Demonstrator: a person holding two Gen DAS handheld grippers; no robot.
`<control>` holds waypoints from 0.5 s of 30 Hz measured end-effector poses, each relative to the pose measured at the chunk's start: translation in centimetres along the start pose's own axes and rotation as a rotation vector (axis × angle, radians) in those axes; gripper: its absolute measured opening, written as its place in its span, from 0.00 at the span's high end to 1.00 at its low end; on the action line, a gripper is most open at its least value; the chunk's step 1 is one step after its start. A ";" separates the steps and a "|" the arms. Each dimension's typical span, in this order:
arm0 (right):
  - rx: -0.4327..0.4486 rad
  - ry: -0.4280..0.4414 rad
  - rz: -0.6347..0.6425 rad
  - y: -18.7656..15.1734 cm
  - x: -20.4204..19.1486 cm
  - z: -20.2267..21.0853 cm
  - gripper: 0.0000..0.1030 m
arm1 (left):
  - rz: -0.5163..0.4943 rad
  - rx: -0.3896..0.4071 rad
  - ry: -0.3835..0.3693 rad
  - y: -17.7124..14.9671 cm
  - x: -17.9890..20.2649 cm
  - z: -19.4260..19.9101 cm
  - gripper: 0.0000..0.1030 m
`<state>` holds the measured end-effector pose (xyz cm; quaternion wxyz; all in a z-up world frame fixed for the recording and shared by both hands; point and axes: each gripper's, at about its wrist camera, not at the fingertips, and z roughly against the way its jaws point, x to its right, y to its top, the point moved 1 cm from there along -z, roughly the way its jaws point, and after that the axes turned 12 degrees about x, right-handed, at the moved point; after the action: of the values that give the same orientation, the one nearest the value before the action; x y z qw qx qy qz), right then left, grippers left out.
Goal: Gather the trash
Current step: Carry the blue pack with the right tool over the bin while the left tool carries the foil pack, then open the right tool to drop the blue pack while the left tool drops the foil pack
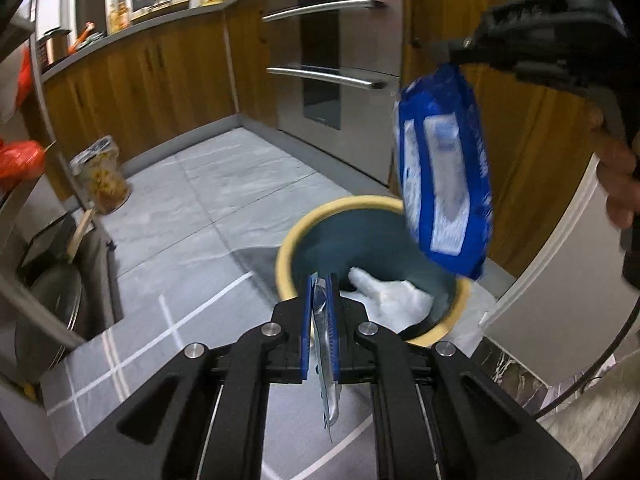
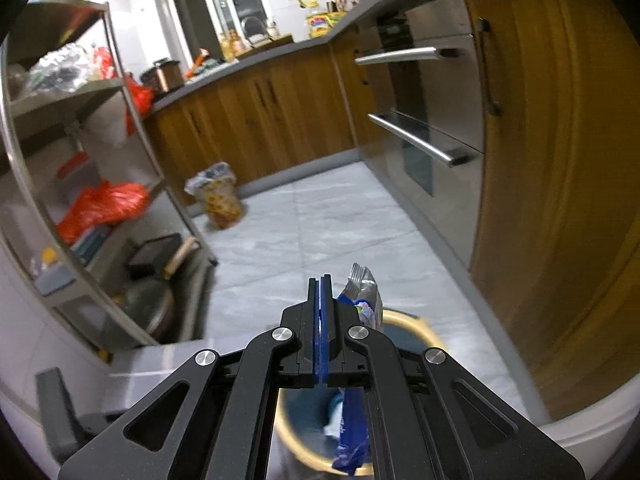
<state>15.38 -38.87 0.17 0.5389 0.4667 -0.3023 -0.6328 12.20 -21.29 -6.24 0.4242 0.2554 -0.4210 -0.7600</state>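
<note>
1. My left gripper [image 1: 324,280] is clenched on a thin silvery wrapper [image 1: 325,364]; the sheet runs edge-on between the blue pads and trails back toward the camera, under the fingers.
2. Just beyond the left fingertips stands the bin [image 1: 288,248], a round tub with a cream rim and dark blue inside. A crumpled white tissue [image 1: 394,298] lies in it, just ahead and right of the tips.
3. In the left wrist view my right gripper [image 1: 452,60] comes in from the upper right, a hand [image 1: 618,184] on its handle. It is grasping a blue and white packet [image 1: 444,176] by the top edge; the packet hangs down over the far right part of the bin's rim.
4. From the right wrist view the right gripper [image 2: 322,280] has its pads pressed together. The packet [image 2: 362,300] shows just right of the fingers, its crimped silver end level with the tips, its blue body dropping below them.
5. The bin [image 2: 416,330] sits below and behind the right fingertips, partly hidden by the linkage.
6. Well ahead of both sets of fingers a patterned, bag-lined basket [image 2: 220,200] stands on the grey tiled floor.
</note>
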 end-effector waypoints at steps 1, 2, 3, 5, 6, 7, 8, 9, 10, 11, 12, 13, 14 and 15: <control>-0.009 -0.003 -0.005 -0.2 0.3 -0.3 0.99 | -0.004 0.002 -0.012 0.4 0.5 -0.5 0.93; -0.022 -0.010 -0.007 -0.5 0.7 -0.7 0.99 | -0.011 0.003 -0.020 0.7 0.9 -1.0 0.93; -0.036 -0.019 -0.005 -0.9 1.1 -1.1 0.99 | -0.022 0.006 -0.025 1.1 1.2 -1.4 0.93; -0.060 -0.032 -0.009 -1.6 1.9 -1.8 0.99 | -0.048 0.016 -0.034 1.8 2.1 -2.5 0.93; -0.074 -0.036 -0.020 -1.9 2.3 -2.2 0.99 | -0.050 0.020 -0.042 2.1 2.4 -3.0 0.93; -0.084 -0.038 -0.029 -2.1 2.6 -2.5 0.99 | -0.048 0.022 -0.048 2.2 2.6 -3.4 0.93; -0.092 -0.044 -0.033 -2.3 2.9 -2.7 0.99 | -0.043 0.024 -0.055 2.3 2.9 -4.0 0.93; -0.098 -0.051 -0.036 -2.4 3.1 -3.0 0.99 | -0.040 0.024 -0.058 2.3 3.0 -4.5 0.93; -0.103 -0.055 -0.040 -2.5 3.3 -3.3 0.99 | -0.041 0.025 -0.056 2.3 3.2 -5.0 0.93; -0.107 -0.056 -0.041 -2.6 3.3 -3.3 0.99 | -0.041 0.025 -0.056 2.3 3.3 -5.4 0.93; -0.113 -0.058 -0.038 -2.7 3.4 -3.5 0.99 | -0.039 0.022 -0.056 2.1 3.3 -6.0 0.93; -0.117 -0.059 -0.031 -2.8 3.3 -3.6 0.99 | -0.037 0.020 -0.054 2.0 3.4 -6.4 0.93; -0.121 -0.062 -0.023 -3.0 3.2 -3.7 0.99 | -0.031 0.015 -0.051 1.8 3.3 -6.8 0.93; -0.125 -0.066 -0.012 -3.1 3.1 -3.8 0.99 | -0.024 0.008 -0.047 1.6 3.2 -7.3 0.93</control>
<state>17.69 -40.63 -4.83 0.5529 0.4127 -0.2767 -0.6688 16.72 -27.58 -8.75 0.4038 0.2442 -0.4309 -0.7692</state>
